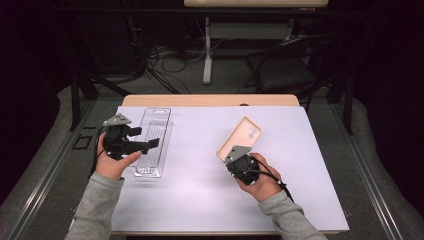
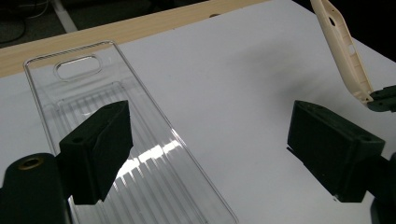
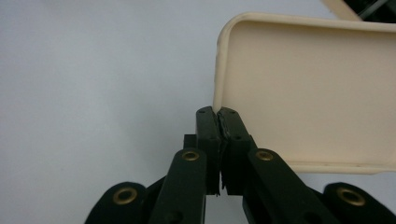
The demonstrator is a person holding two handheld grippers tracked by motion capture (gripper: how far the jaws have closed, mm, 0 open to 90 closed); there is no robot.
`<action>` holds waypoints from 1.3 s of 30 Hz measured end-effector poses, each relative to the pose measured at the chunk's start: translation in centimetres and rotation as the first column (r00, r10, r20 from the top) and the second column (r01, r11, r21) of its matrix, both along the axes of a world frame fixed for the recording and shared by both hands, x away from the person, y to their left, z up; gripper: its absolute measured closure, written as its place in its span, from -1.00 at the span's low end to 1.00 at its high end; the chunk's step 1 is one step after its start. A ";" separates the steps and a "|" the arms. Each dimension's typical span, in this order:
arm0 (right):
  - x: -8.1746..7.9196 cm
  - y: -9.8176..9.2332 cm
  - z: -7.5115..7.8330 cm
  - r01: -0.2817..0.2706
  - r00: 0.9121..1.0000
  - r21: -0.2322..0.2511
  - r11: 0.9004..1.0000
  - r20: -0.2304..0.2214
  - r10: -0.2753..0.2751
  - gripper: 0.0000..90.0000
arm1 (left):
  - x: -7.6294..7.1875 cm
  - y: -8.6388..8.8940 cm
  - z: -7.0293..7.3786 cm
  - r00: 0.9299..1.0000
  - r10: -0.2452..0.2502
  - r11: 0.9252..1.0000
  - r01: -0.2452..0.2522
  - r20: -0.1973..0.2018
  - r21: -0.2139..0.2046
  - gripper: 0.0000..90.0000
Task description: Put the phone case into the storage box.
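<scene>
A cream phone case (image 1: 241, 137) is tilted up off the white sheet, and my right gripper (image 1: 234, 156) is shut on its near edge. In the right gripper view the jaws (image 3: 218, 114) are pinched on the rim of the case (image 3: 308, 88) at a rounded corner. A clear plastic tray (image 1: 156, 125) lies flat at the left. My left gripper (image 1: 151, 144) hovers over it, open and with nothing between the jaws. In the left gripper view the wide-open gripper (image 2: 210, 126) spans the clear tray (image 2: 93, 88), and the raised case (image 2: 343, 46) is at the far right.
A white sheet (image 1: 200, 190) covers the wooden table (image 1: 210, 100), whose far edge shows bare. Behind the table are a dark chair (image 1: 287, 70), a desk leg (image 1: 206, 50) and cables on the floor. Bare sheet lies between the two grippers.
</scene>
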State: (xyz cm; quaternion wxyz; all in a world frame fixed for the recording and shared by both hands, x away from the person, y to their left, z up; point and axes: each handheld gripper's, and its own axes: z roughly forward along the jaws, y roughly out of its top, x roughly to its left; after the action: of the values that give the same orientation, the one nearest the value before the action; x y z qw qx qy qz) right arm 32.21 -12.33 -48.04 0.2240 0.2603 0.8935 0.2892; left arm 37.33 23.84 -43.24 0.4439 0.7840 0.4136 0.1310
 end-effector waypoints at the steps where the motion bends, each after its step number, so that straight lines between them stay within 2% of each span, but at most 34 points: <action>1: 0.0 0.0 0.0 0.000 1.000 0.000 1.000 0.000 0.000 0.97 | 0.0 0.0 0.0 1.000 -0.001 1.000 0.001 0.000 -0.001 -0.68; 3: -0.4 0.3 0.0 -0.010 0.999 0.015 1.000 0.037 0.009 0.97 | 0.0 -0.1 0.0 1.000 -0.006 1.000 0.006 -0.002 -0.003 -0.67; 4: -0.4 0.3 0.0 -0.010 0.999 0.015 1.000 0.037 0.009 0.97 | -0.1 -0.2 0.0 1.000 -0.009 1.000 0.009 -0.002 -0.003 -0.67; 10: -1.1 1.4 -0.2 -0.045 0.993 0.005 0.999 0.112 0.044 0.97 | -0.1 -0.6 -0.1 1.000 -0.020 1.000 0.020 -0.003 -0.005 -0.67; 18: -1.7 2.0 -0.5 -0.063 0.989 0.004 0.998 0.136 0.062 0.97 | -0.2 -1.2 -0.2 0.999 -0.030 1.000 0.030 -0.018 -0.010 -0.66; 27: -2.4 2.6 -0.9 -0.080 0.985 -0.005 0.997 0.154 0.080 0.97 | -0.4 -2.3 -0.3 0.997 -0.079 0.996 0.079 -0.017 -0.033 -0.65; 32: -3.0 3.8 -1.0 -0.118 0.978 -0.015 0.993 0.171 0.118 0.97 | -0.4 -3.4 -0.9 0.992 -0.117 0.991 0.115 -0.039 -0.069 -0.64; 34: -3.2 4.1 -1.0 -0.126 0.976 -0.016 0.992 0.175 0.126 0.97 | -0.4 -4.1 -1.1 0.990 -0.132 0.990 0.128 -0.049 -0.064 -0.64; 36: -3.4 4.6 -1.0 -0.146 0.971 -0.016 0.989 0.191 0.146 0.97 | -0.5 -4.9 -1.4 0.987 -0.151 0.987 0.148 -0.056 -0.057 -0.64; 39: -3.9 5.2 -1.0 -0.159 0.968 -0.029 0.987 0.190 0.162 0.97 | -0.6 -5.5 -1.6 0.985 -0.162 0.986 0.159 -0.063 -0.054 -0.62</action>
State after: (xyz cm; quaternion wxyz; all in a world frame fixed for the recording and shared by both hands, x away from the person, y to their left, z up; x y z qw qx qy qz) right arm 28.31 -7.13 -49.08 0.2865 0.1565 0.8880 0.3239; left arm 36.75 18.33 -44.86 0.4580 0.8076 0.3669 0.0584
